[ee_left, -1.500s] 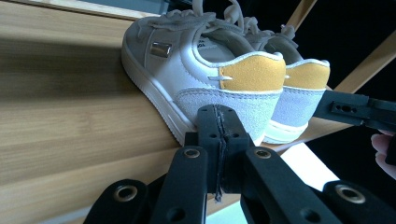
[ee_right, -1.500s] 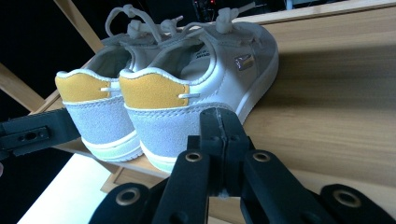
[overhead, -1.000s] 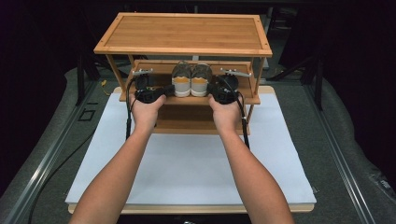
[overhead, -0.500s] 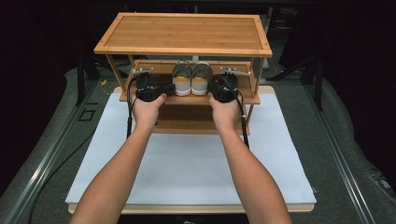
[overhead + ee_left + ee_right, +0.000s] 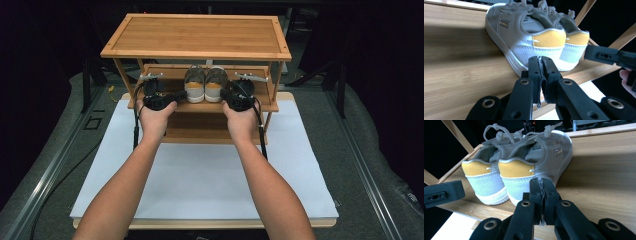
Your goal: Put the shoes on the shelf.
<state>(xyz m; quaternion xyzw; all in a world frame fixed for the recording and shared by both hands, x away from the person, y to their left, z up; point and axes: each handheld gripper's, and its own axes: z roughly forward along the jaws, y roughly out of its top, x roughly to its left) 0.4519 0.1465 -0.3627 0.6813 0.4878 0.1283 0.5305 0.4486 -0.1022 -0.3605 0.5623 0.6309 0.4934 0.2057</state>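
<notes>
Your left gripper [image 5: 541, 60] has its fingers pressed flat together with nothing between them, tips just short of the heel of the left sneaker [image 5: 524, 37]. Same on the other side: your right gripper [image 5: 541, 181] is pinched closed on nothing, tips right at the heel of the right sneaker [image 5: 534, 165].

The pair sits side by side, touching, yellow heel tabs facing you, near the front edge of the middle shelf [image 5: 165, 106] of the bamboo rack [image 5: 200, 35]. From the high view your left hand [image 5: 155, 117] and right hand [image 5: 241, 120] flank the shoes, each gripper at the shelf's front lip.

Room-wise: bare wood runs out to either side of the sneakers, so there's open shelf on both outer sides. No gap between the two shoes. The top shelf hangs over everything, so overhead space looks tight. The slanted rack legs frame the ends. In front, the white mat [image 5: 200, 185] on the counter [image 5: 200, 223] is wide open under your forearms.
</notes>
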